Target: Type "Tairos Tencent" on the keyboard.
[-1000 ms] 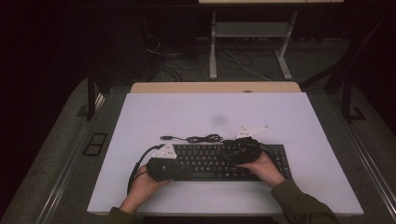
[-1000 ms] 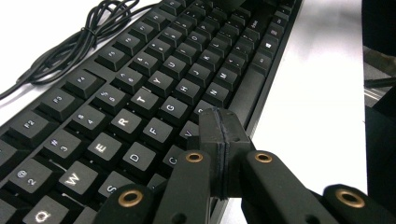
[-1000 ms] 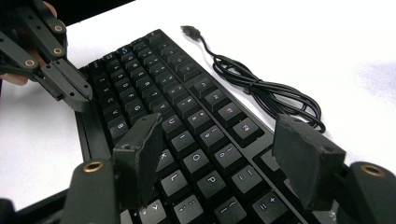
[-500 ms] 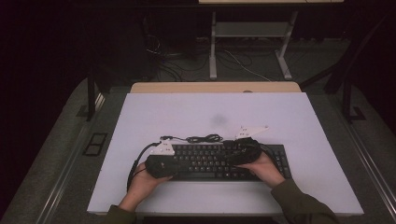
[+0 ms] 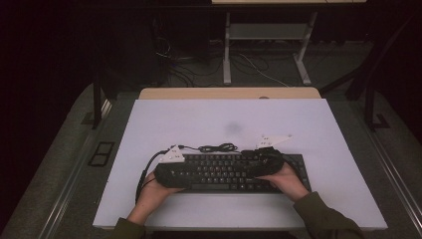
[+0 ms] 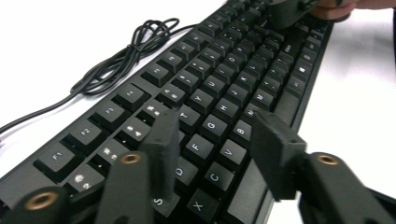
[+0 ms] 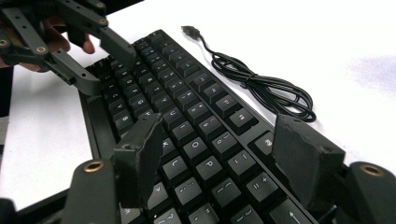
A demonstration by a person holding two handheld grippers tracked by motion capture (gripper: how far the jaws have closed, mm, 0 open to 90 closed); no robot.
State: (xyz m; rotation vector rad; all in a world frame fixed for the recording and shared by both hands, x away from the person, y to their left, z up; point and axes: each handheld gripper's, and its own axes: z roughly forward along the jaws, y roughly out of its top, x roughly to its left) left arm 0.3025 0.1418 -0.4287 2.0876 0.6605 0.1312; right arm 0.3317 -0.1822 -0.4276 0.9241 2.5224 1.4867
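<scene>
While both forearms come in from the bottom edge of the high view, each hand rests at one end of the black keyboard, which lies flat on the white table in the lower middle of that frame, its long side running left to right. The person's left hand sits at the keyboard's left end, wrist low and knuckles turned toward the centre, so that the left gripper lies nearly level over the keys and aims toward the right of the frame. In the left gripper view that gripper has its jaws standing apart over the letter keys near the bottom of the frame, having just been opening; nothing is clamped between them, only the key tops beneath. The right hand mirrors this at the right end, its olive sleeve angling in from the lower right corner. The right gripper points leftward along the key rows. In its own view, the right gripper holds its jaws moderately wide over the keys, pads pressing on nothing. The keyboard's loose cable lies coiled on the table just behind the keyboard's far edge.
</scene>
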